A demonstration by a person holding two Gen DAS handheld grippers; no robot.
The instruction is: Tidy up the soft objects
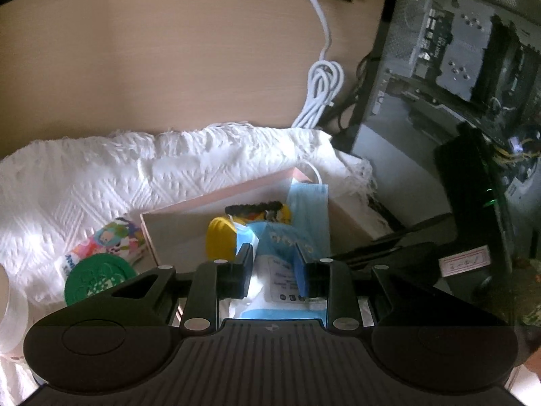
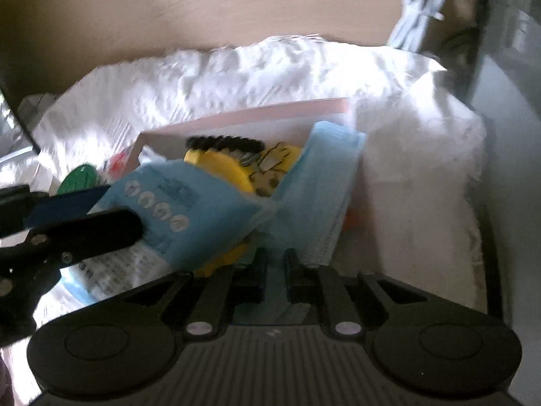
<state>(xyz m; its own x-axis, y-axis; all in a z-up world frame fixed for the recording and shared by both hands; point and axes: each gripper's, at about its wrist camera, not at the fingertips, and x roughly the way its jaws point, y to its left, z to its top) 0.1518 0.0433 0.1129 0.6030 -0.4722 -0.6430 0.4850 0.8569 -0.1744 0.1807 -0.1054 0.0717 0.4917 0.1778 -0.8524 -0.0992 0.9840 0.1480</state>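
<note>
A pink box [image 1: 216, 199] sits on a white textured cloth [image 1: 101, 176]. In it lie a yellow soft toy [image 1: 221, 240], a black hair tie [image 1: 253, 208] and a blue face mask [image 1: 311, 209]. My left gripper [image 1: 274, 264] is shut on a light blue tissue pack [image 1: 280, 257] over the box. In the right wrist view the left gripper [image 2: 101, 213] holds the tissue pack [image 2: 182, 213] above the yellow toy [image 2: 270, 169]. My right gripper [image 2: 274, 270] is nearly closed at the face mask's [image 2: 318, 196] near edge; whether it grips it is unclear.
A green round lid [image 1: 98, 280] and a colourful packet [image 1: 108, 243] lie left of the box. A coiled white cable [image 1: 321, 94] lies on the wooden desk [image 1: 169, 50]. An open computer case [image 1: 456, 67] stands at the right.
</note>
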